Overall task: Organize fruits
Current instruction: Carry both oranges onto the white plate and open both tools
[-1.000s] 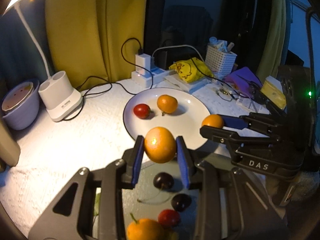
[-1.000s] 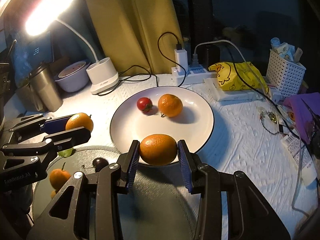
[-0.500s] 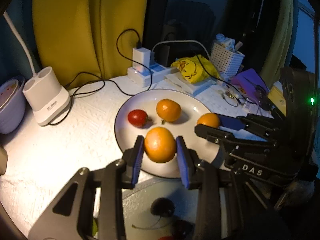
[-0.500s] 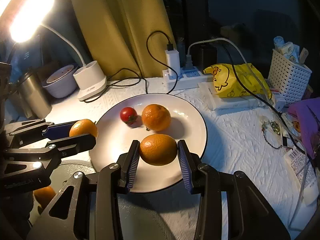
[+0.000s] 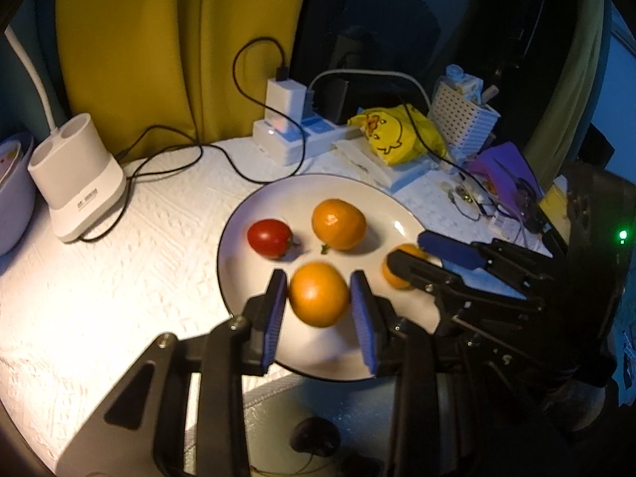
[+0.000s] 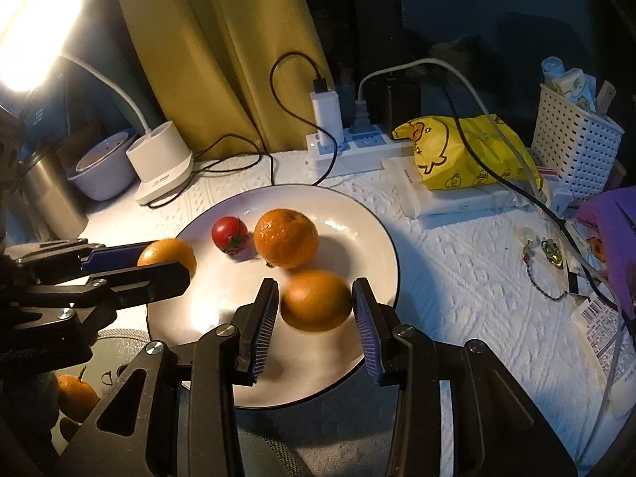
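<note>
Left gripper fingers clamped on an orange over the white plate; right gripper clamped on another orange at plate's 5 o'clock. Tomato and third orange lay on plate.
</note>
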Demonstrator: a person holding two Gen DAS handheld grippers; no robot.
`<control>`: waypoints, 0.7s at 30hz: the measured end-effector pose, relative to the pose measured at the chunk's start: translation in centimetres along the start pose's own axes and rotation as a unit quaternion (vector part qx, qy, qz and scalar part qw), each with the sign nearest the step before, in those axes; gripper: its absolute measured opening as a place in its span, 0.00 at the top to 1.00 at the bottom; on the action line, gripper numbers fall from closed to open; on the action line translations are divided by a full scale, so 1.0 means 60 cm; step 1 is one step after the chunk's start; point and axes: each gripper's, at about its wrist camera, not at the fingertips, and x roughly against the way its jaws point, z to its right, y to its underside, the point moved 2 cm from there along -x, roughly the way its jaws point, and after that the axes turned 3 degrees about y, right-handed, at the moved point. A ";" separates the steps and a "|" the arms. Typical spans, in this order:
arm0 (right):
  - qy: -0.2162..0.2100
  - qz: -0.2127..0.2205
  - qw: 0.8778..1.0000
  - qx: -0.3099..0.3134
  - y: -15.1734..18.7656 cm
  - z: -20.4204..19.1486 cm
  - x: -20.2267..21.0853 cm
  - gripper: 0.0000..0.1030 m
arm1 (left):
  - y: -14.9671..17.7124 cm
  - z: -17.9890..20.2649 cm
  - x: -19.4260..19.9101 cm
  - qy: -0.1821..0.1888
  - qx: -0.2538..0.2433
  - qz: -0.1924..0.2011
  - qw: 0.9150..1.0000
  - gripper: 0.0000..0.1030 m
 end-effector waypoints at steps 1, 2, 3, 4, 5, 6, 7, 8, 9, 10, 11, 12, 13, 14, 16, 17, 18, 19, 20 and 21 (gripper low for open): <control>0.000 0.002 1.000 -0.001 -0.002 0.001 0.000 0.60 | -0.001 0.000 0.000 0.000 0.000 0.000 1.000 0.67; 0.002 0.004 1.000 -0.002 -0.003 0.002 0.002 0.60 | 0.000 0.000 0.001 -0.002 0.000 0.000 1.000 0.67; 0.003 0.006 1.000 -0.003 -0.004 0.003 0.004 0.60 | 0.000 0.000 0.002 -0.004 0.001 0.001 1.000 0.65; 0.003 0.006 1.000 -0.004 -0.005 0.003 0.005 0.60 | -0.001 0.000 0.001 -0.006 0.001 0.001 1.000 0.65; 0.004 0.007 1.000 -0.004 -0.005 0.003 0.006 0.60 | -0.001 0.000 0.003 -0.007 0.002 0.002 1.000 0.63; 0.004 0.008 1.000 -0.004 -0.006 0.002 0.008 0.60 | -0.001 0.000 0.005 -0.007 0.003 0.004 1.000 0.59; 0.005 0.009 1.000 -0.003 -0.006 0.002 0.011 0.60 | -0.001 0.001 0.009 -0.006 0.004 0.006 1.000 0.57; 0.005 0.010 1.000 -0.002 -0.006 0.000 0.014 0.60 | -0.001 0.002 0.012 -0.006 0.004 0.009 1.000 0.57; 0.006 0.012 1.000 -0.001 -0.007 -0.001 0.017 0.60 | -0.003 0.003 0.016 -0.006 0.003 0.011 1.000 0.57; 0.006 0.013 1.000 -0.001 -0.007 -0.001 0.022 0.60 | -0.003 0.005 0.020 -0.006 0.002 0.014 1.000 0.57; 0.007 0.014 1.000 0.000 -0.007 -0.002 0.024 0.60 | -0.003 0.007 0.024 -0.006 0.001 0.016 1.000 0.57; 0.007 0.015 1.000 0.000 -0.008 -0.004 0.028 0.60 | -0.004 0.009 0.030 -0.005 0.001 0.019 1.000 0.57; 0.008 0.016 1.000 0.001 -0.008 -0.005 0.032 0.60 | -0.004 0.010 0.034 -0.005 0.000 0.021 1.000 0.57; 0.009 0.018 1.000 0.002 -0.008 -0.007 0.037 0.60 | -0.004 0.011 0.038 -0.004 0.000 0.023 1.000 0.57; 0.009 0.020 1.000 0.004 -0.008 -0.010 0.045 0.60 | -0.003 0.013 0.047 -0.004 -0.001 0.027 1.000 0.57; 0.010 0.021 1.000 0.005 -0.007 -0.012 0.050 0.60 | -0.002 0.014 0.053 -0.004 -0.002 0.029 1.000 0.57; 0.009 0.022 1.000 0.006 -0.007 -0.015 0.055 0.60 | -0.001 0.015 0.058 -0.003 -0.002 0.031 1.000 0.57; 0.009 0.023 1.000 0.007 -0.007 -0.017 0.059 0.60 | 0.000 0.016 0.062 -0.003 -0.003 0.033 0.999 0.57; 0.009 0.025 1.000 0.008 -0.006 -0.020 0.064 0.60 | 0.001 0.017 0.067 -0.003 -0.004 0.034 0.999 0.57; 0.009 0.025 1.000 0.008 -0.005 -0.022 0.067 0.60 | 0.002 0.018 0.072 -0.002 -0.004 0.036 0.999 0.57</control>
